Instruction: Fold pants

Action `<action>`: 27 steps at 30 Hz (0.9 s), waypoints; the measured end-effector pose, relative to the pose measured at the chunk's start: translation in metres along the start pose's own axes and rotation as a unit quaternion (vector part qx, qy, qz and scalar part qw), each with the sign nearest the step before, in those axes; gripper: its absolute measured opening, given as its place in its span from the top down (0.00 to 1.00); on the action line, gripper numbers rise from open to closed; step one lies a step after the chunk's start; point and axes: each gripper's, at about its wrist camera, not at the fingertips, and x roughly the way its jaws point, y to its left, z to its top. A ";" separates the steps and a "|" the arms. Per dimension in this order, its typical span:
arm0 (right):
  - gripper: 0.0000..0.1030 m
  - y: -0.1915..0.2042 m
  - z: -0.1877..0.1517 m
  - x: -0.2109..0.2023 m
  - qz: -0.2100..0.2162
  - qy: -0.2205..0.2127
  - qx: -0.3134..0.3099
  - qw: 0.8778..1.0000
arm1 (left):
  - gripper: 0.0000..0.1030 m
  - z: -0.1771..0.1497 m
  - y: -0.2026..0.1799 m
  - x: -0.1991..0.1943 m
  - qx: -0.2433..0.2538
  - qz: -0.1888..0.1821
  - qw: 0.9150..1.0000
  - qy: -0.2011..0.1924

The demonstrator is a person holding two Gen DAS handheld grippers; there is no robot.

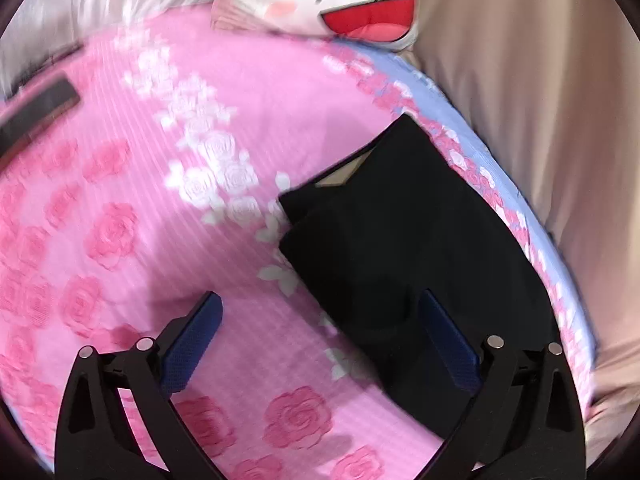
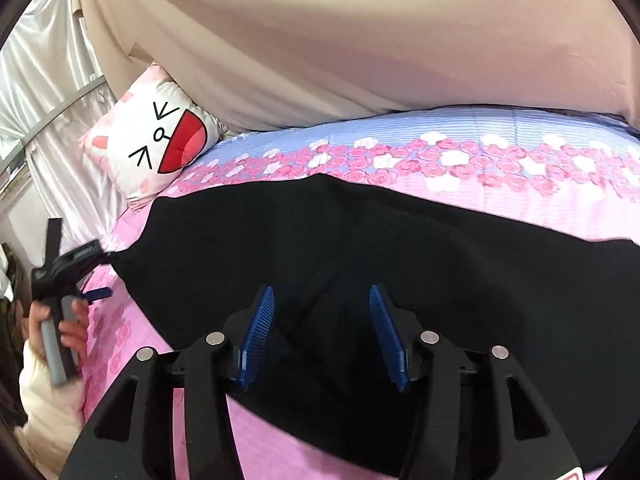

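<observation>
Pink rose-printed bedding [image 2: 520, 200] fills the ground under both my tools, and nothing else lies on the stretch of bed nearest me. My right tool [image 2: 322, 300] hangs over the black pants [image 2: 400, 240] with its blue pads parted and nothing pressed between them. My left tool [image 1: 320, 312] is spread wide, one pad above bare sheet and the other above the near end of the pants, gripping nothing; from the right wrist view I see it at the bed's left side, held by the left hand [image 2: 60, 320] with a cream sleeve [image 2: 44, 400] below it. The pants lie flat on the bed as a dark, smooth, folded slab, one edge close to the blue striped band [image 2: 400, 128] of the bedding; in the left view a sliver of tan lining shows at their far end. Beyond them a cartoon cat pillow [image 2: 160, 144] with a red open mouth leans at the head of the bed. A dark flat object [image 1: 36, 112], too blurred to identify, lies at the far left. Beige fabric [image 2: 360, 40] hangs behind the bed, silvery curtains [image 2: 48, 60] beside it.
</observation>
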 end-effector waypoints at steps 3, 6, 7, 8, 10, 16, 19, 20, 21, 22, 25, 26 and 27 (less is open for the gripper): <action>0.52 -0.004 -0.011 -0.007 -0.022 0.009 -0.002 1.000 | 0.05 0.001 -0.018 0.007 0.033 0.020 0.999 -0.006; 0.52 -0.002 -0.018 -0.007 -0.023 0.023 -0.020 0.999 | 0.05 -0.001 -0.034 0.018 0.054 0.046 0.997 0.000; 0.50 0.002 -0.018 -0.006 -0.027 0.025 -0.034 0.999 | 0.05 -0.002 -0.038 0.019 0.061 0.053 0.997 -0.005; 0.42 0.011 -0.017 0.000 -0.030 0.032 -0.059 0.997 | 0.05 -0.004 -0.043 0.020 0.071 0.055 0.996 -0.006; 0.38 0.022 -0.015 0.008 -0.032 0.039 -0.086 0.995 | 0.05 -0.007 -0.052 0.022 0.082 0.054 0.995 -0.001; 0.85 0.042 -0.009 0.039 -0.068 0.043 -0.149 0.986 | 0.05 -0.009 -0.057 0.025 0.097 0.063 0.993 0.002; 0.85 0.047 0.010 0.031 -0.053 0.034 -0.127 0.990 | 0.05 -0.007 -0.055 0.026 0.093 0.058 0.994 0.002; 0.85 0.053 0.014 0.028 -0.047 0.029 -0.128 0.990 | 0.05 -0.006 -0.055 0.027 0.093 0.059 0.994 0.000; 0.84 0.056 0.015 0.028 -0.040 0.029 -0.128 0.990 | 0.05 -0.005 -0.056 0.028 0.095 0.062 0.994 -0.002; 0.84 0.058 0.015 0.032 -0.028 0.035 -0.127 0.991 | 0.05 -0.006 -0.056 0.029 0.098 0.065 0.993 -0.004; 0.73 0.054 0.001 0.056 -0.011 0.057 -0.118 0.991 | 0.05 -0.005 -0.060 0.034 0.108 0.079 0.991 -0.008; 0.62 0.054 0.000 0.049 0.001 0.048 -0.110 0.993 | 0.05 -0.005 -0.061 0.035 0.110 0.080 0.991 -0.009; 0.57 0.054 0.000 0.044 0.011 0.051 -0.103 0.993 | 0.05 -0.004 -0.061 0.036 0.110 0.081 0.991 -0.009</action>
